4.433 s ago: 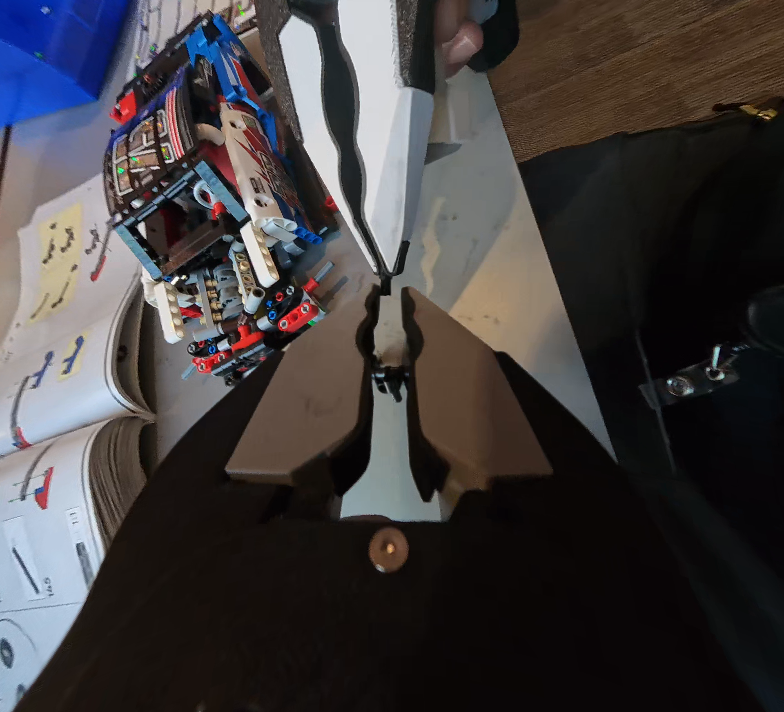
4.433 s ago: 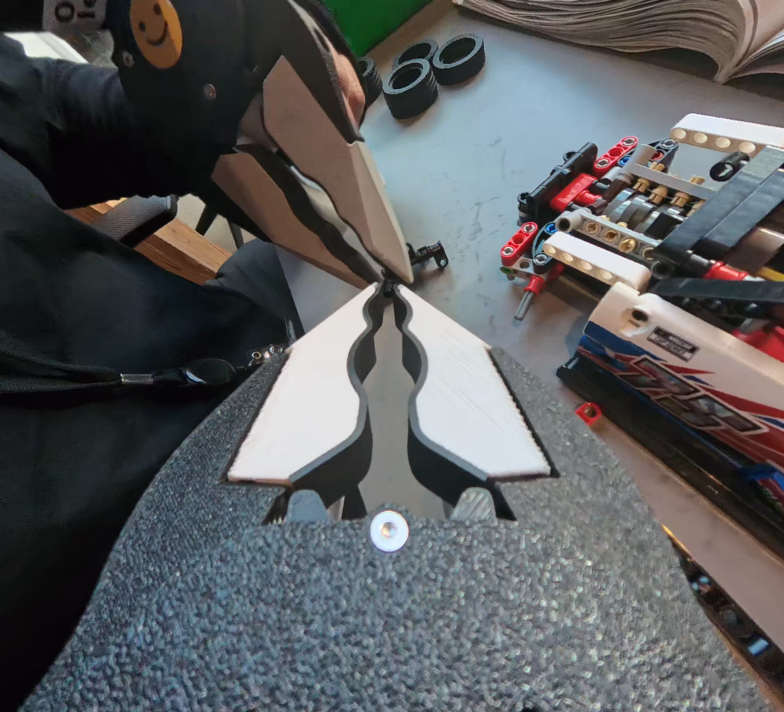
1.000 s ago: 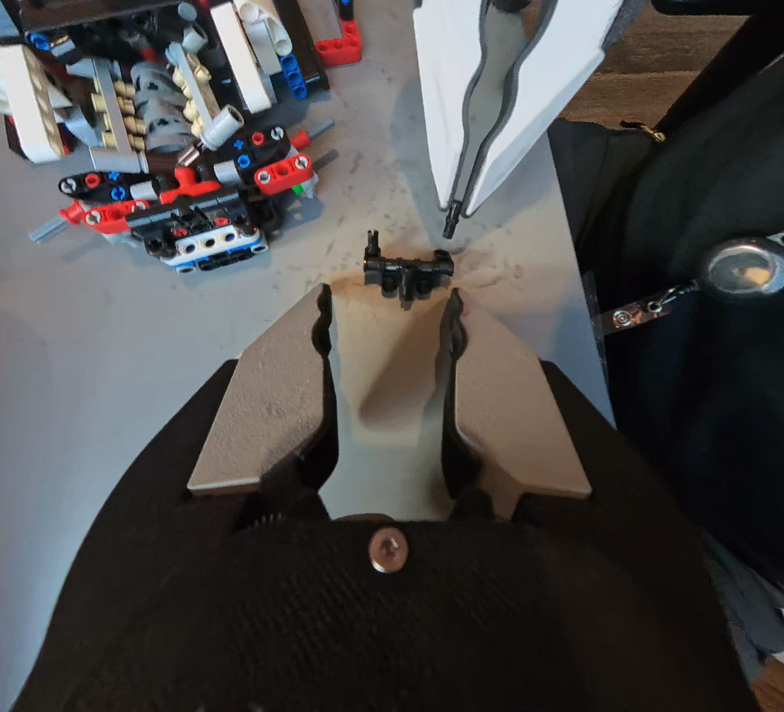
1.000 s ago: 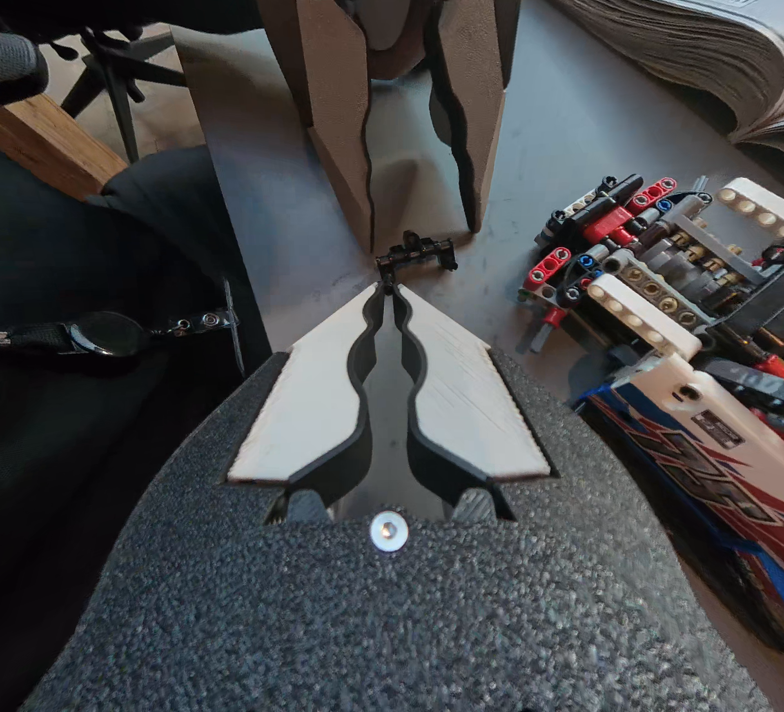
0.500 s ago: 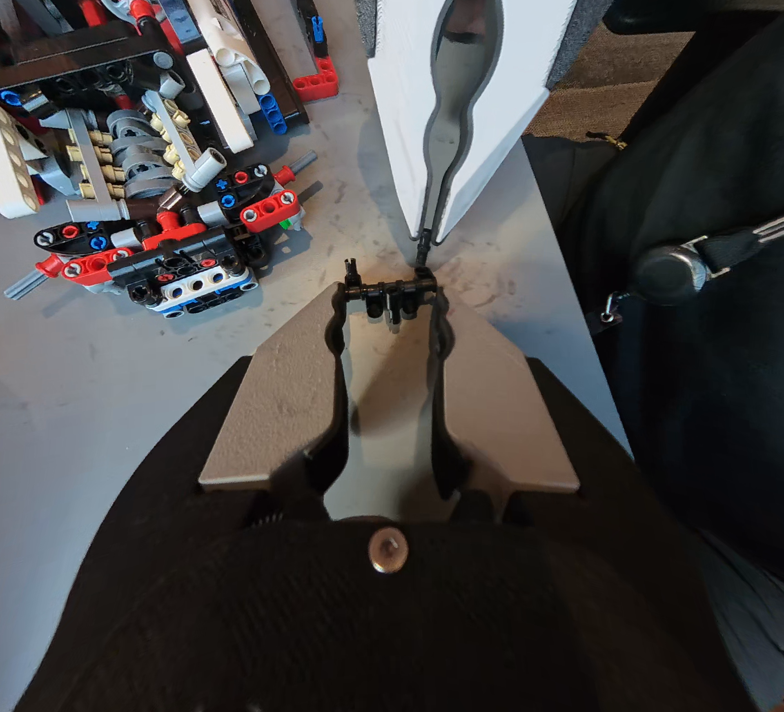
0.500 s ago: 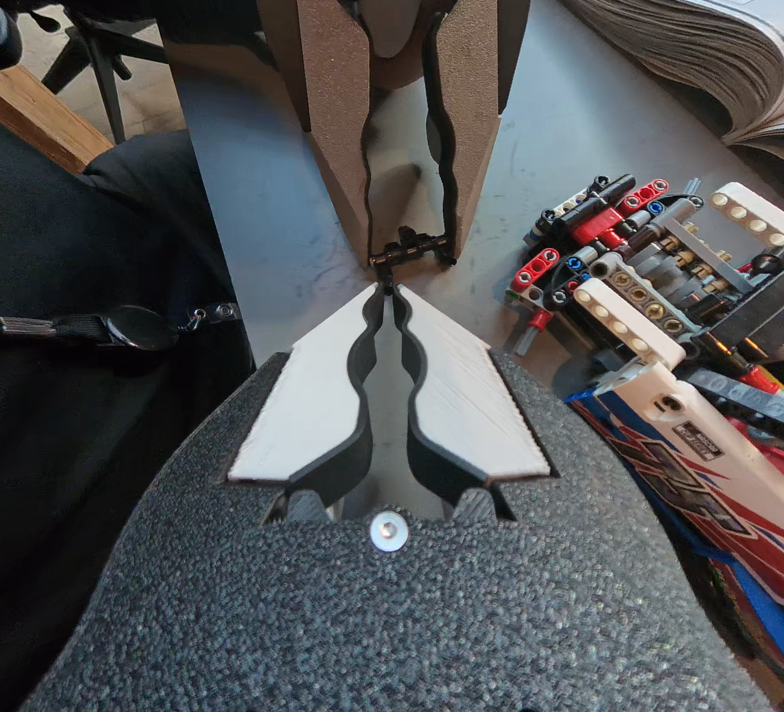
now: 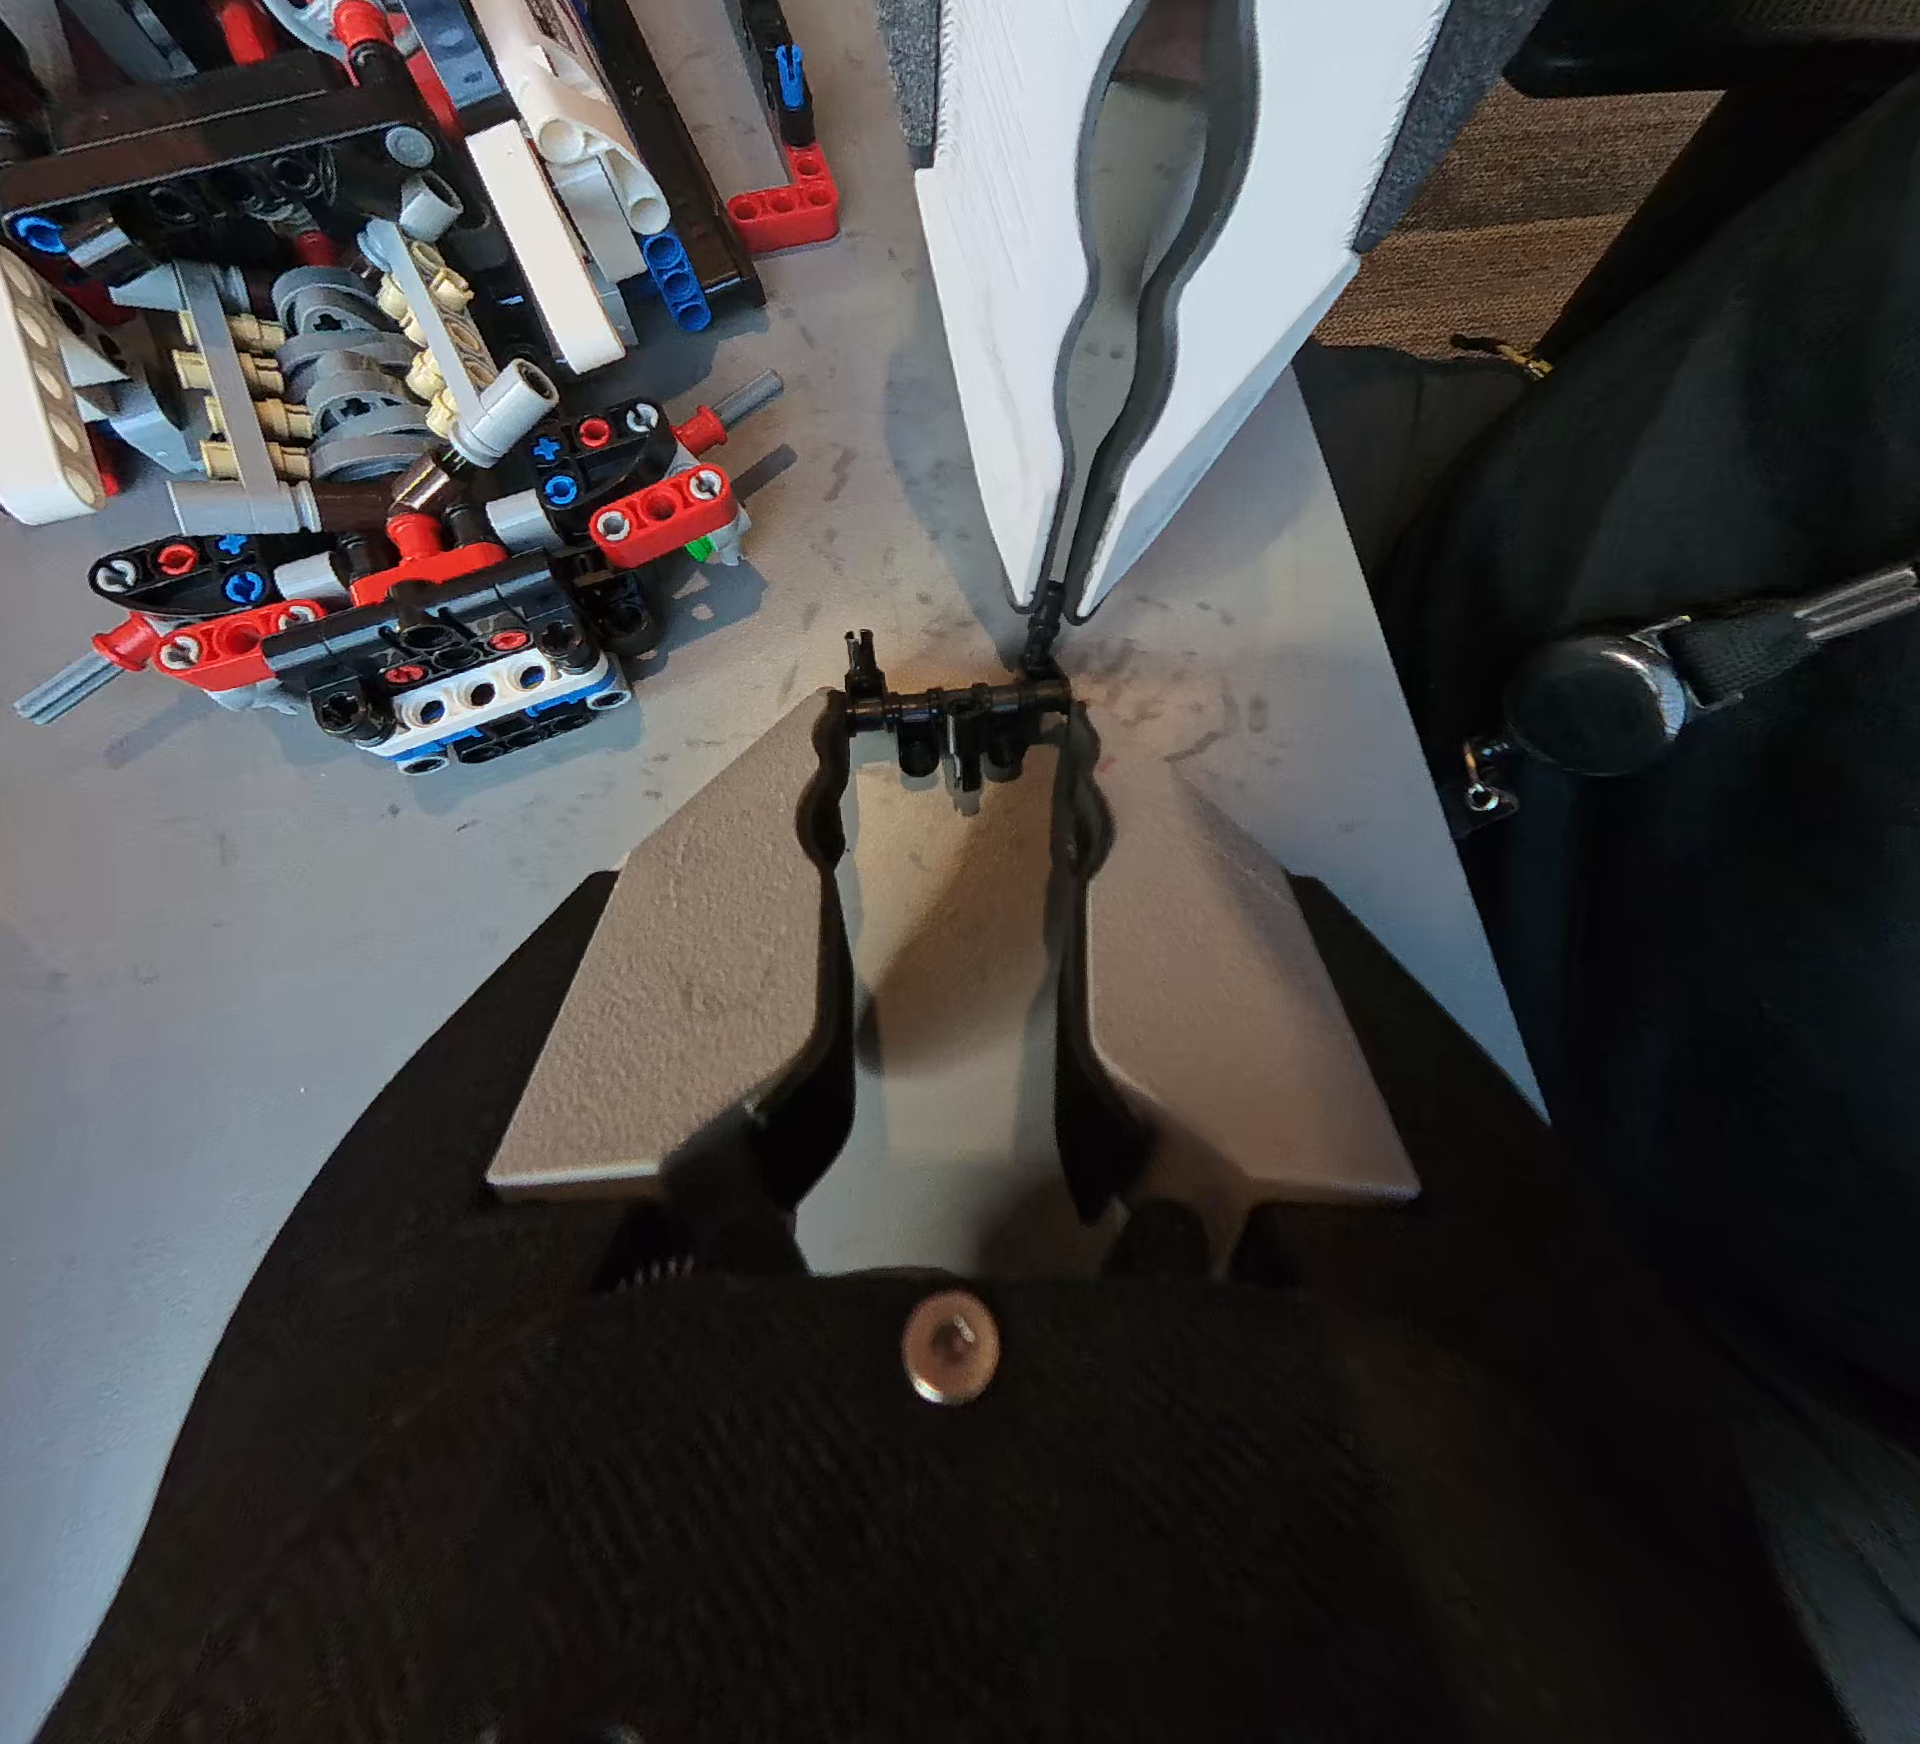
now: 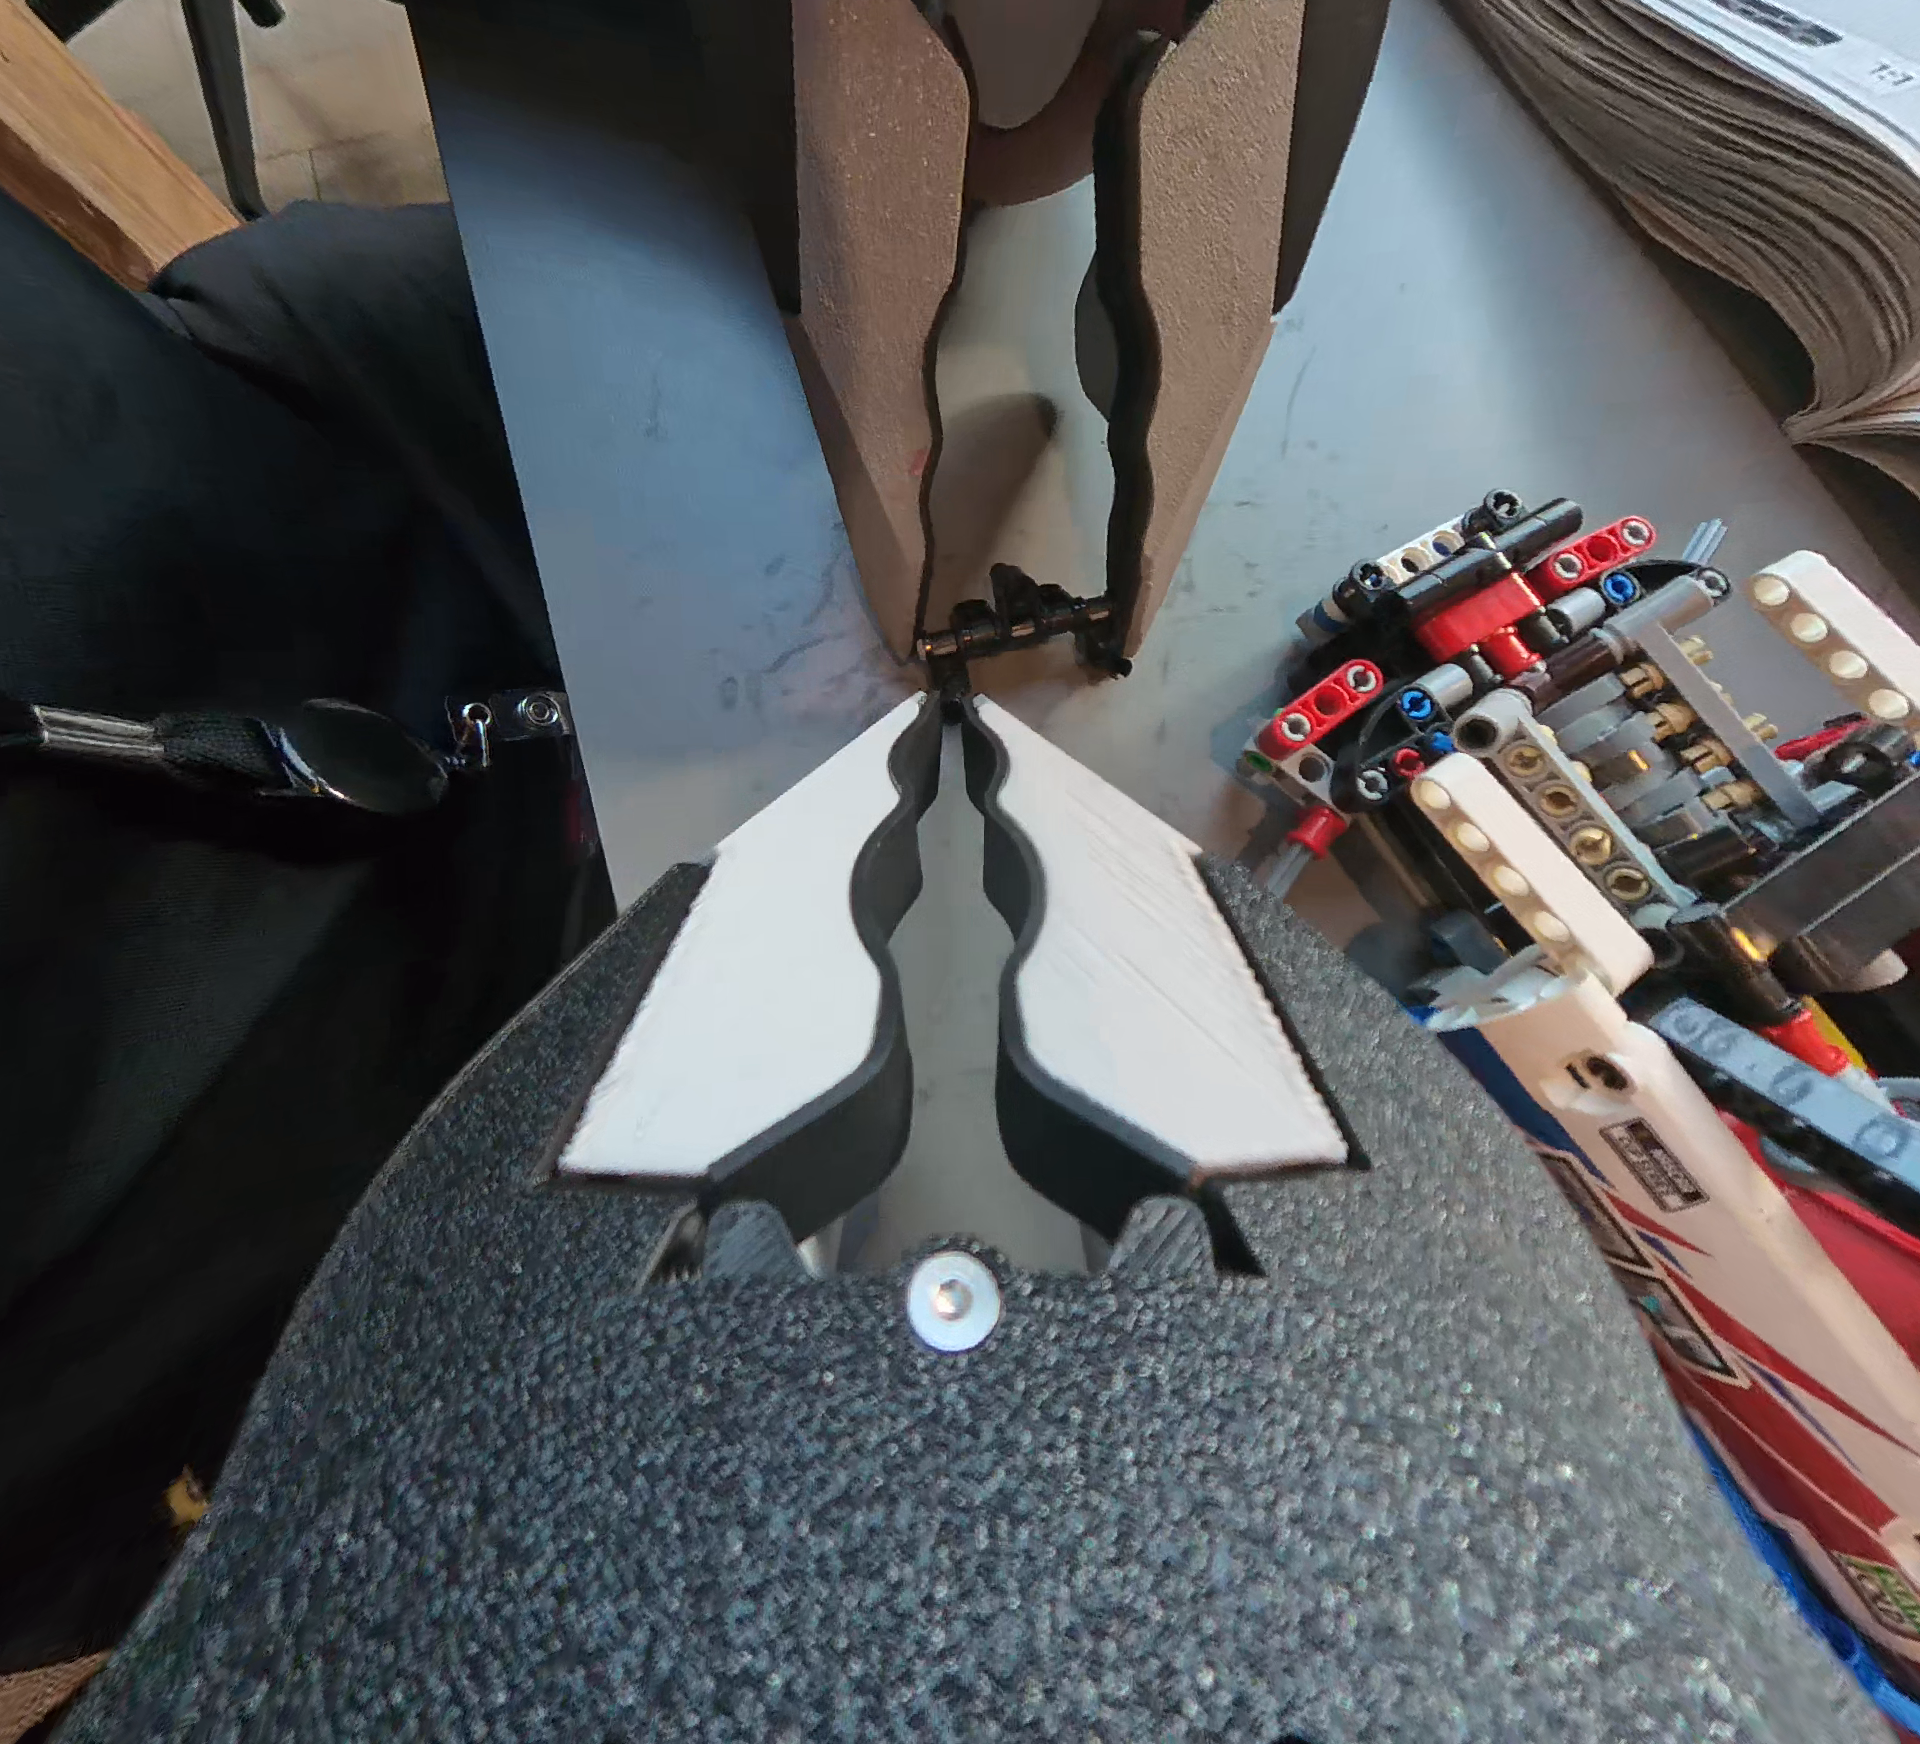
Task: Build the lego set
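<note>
Near the tabletop's left side lies the part-built lego truck (image 7: 343, 364). Toward the right edge, your left gripper (image 7: 956, 718) spans a small black assembly (image 7: 956, 712) lengthwise, its tan tips touching each end at a narrow opening. Your right gripper (image 8: 943, 707) is pinched closed on a thin black pin (image 7: 1042, 629) meeting the assembly's end. Both pieces look light, rigid and easy to flick away; grip the ends squarely. No containers show.

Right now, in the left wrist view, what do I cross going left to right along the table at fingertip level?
Lego car model → black axle assembly clamped in the left gripper → black pin pinched by the right gripper → table edge → person's dark clothing.
</note>
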